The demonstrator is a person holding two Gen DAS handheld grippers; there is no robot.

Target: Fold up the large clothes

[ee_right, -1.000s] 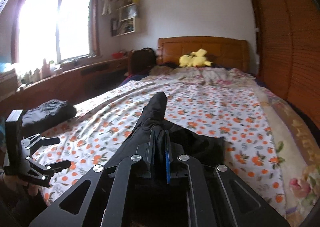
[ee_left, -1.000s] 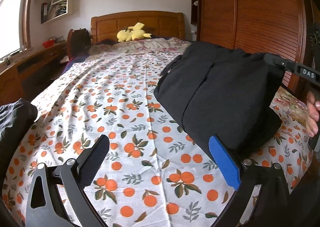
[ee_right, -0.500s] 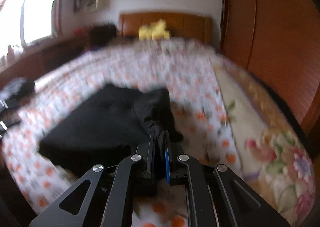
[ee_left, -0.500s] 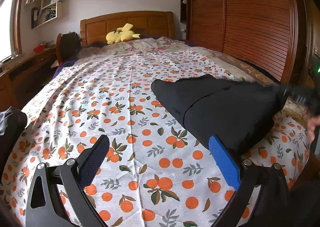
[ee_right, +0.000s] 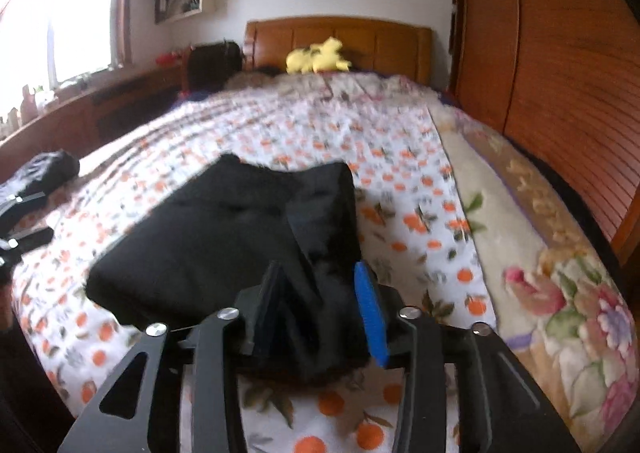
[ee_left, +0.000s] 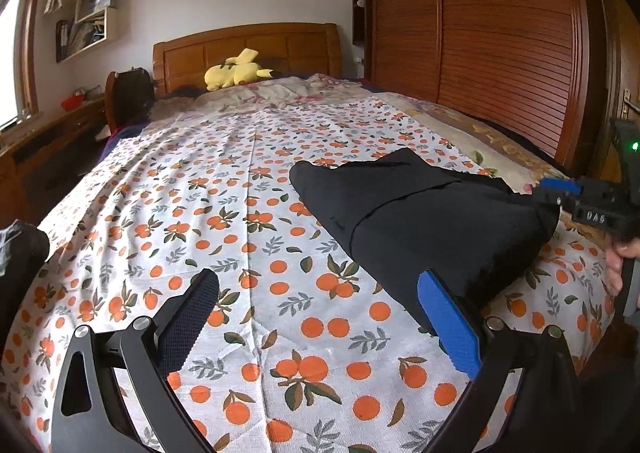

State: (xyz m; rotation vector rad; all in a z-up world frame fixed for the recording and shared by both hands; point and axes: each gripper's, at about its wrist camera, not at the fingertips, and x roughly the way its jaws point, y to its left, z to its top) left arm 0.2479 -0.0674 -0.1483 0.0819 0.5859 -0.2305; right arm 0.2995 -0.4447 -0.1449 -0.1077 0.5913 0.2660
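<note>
A folded black garment [ee_left: 424, 225] lies on the orange-print bedspread [ee_left: 248, 213], toward the bed's right side. It also shows in the right wrist view [ee_right: 224, 229]. My left gripper [ee_left: 316, 317] is open and empty, just above the sheet, its blue pad beside the garment's near corner. My right gripper [ee_right: 320, 309] is open, its jaws parted on either side of the garment's near edge, which still lies between them. The right gripper also shows at the far right of the left wrist view [ee_left: 576, 197].
Another dark garment [ee_right: 44, 169] lies at the bed's left edge. A yellow plush toy [ee_left: 236, 71] sits by the wooden headboard [ee_left: 248, 41]. A wooden wardrobe [ee_left: 500, 33] runs along the right side. A floral blanket [ee_right: 540, 265] covers the bed's right edge.
The right gripper lowered the raised black garment onto the bed and then opened its jaws. The left gripper stayed open and shifted slightly.
</note>
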